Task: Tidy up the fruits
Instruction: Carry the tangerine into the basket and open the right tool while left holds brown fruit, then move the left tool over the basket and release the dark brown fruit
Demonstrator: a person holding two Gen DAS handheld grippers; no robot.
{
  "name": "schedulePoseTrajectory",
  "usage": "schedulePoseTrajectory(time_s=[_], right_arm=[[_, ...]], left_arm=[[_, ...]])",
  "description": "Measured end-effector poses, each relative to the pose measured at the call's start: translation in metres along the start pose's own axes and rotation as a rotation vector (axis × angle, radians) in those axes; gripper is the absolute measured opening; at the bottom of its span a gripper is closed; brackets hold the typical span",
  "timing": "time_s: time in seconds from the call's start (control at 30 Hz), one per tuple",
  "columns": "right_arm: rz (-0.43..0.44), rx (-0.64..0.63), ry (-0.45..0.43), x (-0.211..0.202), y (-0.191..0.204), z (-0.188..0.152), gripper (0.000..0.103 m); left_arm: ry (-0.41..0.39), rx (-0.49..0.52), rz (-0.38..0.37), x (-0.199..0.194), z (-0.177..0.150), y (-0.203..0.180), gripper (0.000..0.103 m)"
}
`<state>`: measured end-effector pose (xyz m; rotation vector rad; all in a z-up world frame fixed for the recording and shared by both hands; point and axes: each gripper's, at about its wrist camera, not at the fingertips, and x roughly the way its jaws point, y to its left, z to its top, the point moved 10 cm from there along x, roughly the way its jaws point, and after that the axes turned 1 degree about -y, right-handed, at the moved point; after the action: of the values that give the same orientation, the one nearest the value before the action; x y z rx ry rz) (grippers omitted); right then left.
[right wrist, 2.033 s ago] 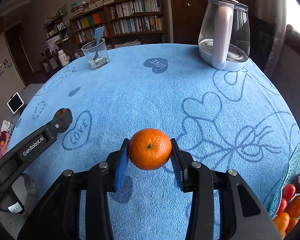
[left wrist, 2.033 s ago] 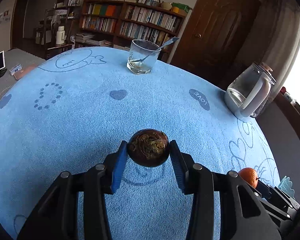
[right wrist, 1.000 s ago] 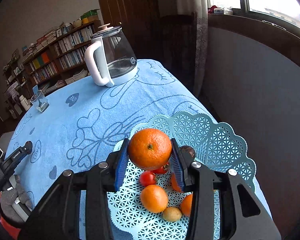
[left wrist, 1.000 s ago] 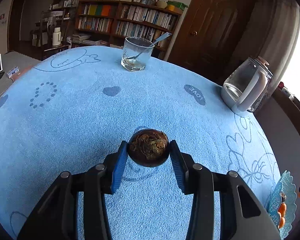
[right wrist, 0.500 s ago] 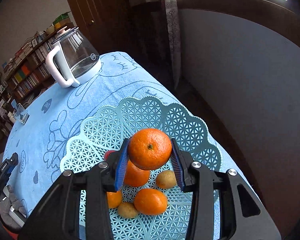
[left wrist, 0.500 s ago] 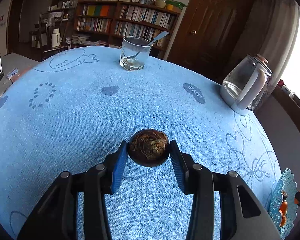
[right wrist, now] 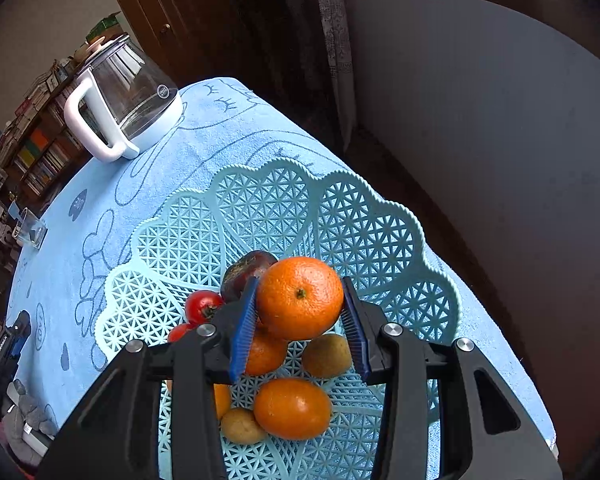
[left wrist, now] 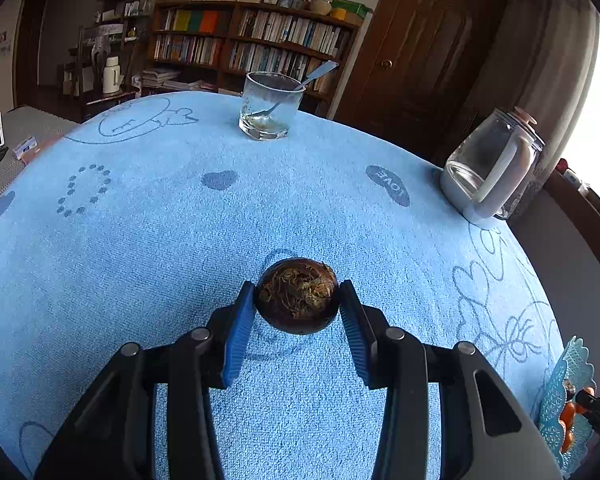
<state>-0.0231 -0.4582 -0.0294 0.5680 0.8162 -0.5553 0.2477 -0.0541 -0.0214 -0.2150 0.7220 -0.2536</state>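
My right gripper (right wrist: 299,298) is shut on an orange (right wrist: 300,298) and holds it over the light blue lattice fruit basket (right wrist: 364,224). Below it in the basket lie more oranges (right wrist: 292,408), red tomatoes (right wrist: 202,306), a dark purple fruit (right wrist: 244,270) and small brownish fruits (right wrist: 326,354). My left gripper (left wrist: 297,302) is shut on a dark brown round fruit (left wrist: 297,302) with a fibrous top, held just above the blue cloth. The basket (left wrist: 560,384) shows at the far right edge of the left wrist view.
A blue towel cloth (left wrist: 140,220) covers the table. A glass with a spoon (left wrist: 269,106) stands at the far side, a glass kettle with a white handle (left wrist: 492,168) at the right. The table edge drops off just beyond the basket, near a grey wall (right wrist: 500,140).
My right gripper with the orange has sunk closer over the basket and rolled, so the fruits below look larger. The left gripper and its dark fruit have stayed where they were.
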Motion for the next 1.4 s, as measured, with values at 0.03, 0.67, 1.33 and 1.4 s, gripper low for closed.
schedulePoseTrajectory(time_s=[0.03, 0.67, 1.33, 1.4], right_arm=[[-0.002, 0.002, 0.004, 0.001, 0.000, 0.000, 0.041], [0.022, 0.014, -0.034, -0.011, 0.006, 0.004, 0.045], [0.063, 0.051, -0.098, -0.038, -0.005, 0.005, 0.046], [0.070, 0.052, -0.103, -0.041, -0.007, 0.004, 0.046]], left_arm=[[0.000, 0.000, 0.000, 0.000, 0.000, 0.000, 0.043], [0.001, 0.004, -0.004, 0.002, -0.001, -0.001, 0.043], [0.003, 0.040, -0.008, 0.004, -0.004, -0.010, 0.043], [0.002, 0.046, -0.006, 0.004, -0.004, -0.010, 0.043]])
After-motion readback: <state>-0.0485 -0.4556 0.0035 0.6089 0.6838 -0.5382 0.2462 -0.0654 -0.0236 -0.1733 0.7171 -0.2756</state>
